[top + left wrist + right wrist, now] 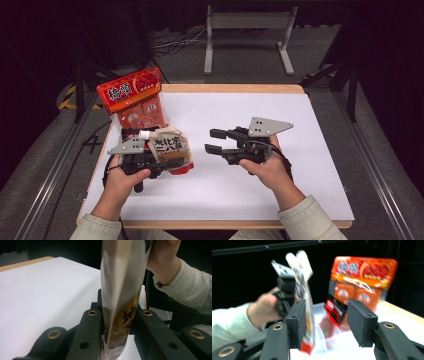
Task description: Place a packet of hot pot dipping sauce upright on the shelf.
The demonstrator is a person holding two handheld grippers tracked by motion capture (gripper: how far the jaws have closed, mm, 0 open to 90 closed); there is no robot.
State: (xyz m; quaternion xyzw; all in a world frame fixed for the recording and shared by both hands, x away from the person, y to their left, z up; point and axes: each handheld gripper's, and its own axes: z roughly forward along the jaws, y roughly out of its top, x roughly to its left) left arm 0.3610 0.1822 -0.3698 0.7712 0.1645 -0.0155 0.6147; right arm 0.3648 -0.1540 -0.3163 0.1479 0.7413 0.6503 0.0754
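Broadly, by size, largest first:
Table [300, 165]: a wide white sheet over a light wooden top whose edge shows at the far side; both forearms in pale sleeves come in from the near edge.
Red packet [133, 100]: a tall orange-red plastic snack bag with a printed header card, standing near the table's far-left corner, just behind the left gripper; in the right gripper view [359, 282] it shows between that gripper's jaws but farther off.
Pouch [171, 150]: a white-and-brown foil snack pouch with black characters and a red lower corner; it is at the left of the table, in front of the red packet, and held edge-up in the left gripper view [122, 290].
Left gripper [150, 162]: black, two-jawed, with a grey three-cornered plate; its jaws are closed onto the pouch's lower edge and pinch it from both sides [117, 327].
Right gripper [215, 141]: black, near the table's middle, jaws pointing left toward the pouch; they stand apart with nothing held [325, 322]; the pouch lies beyond the left-hand jaw in that blurred view.
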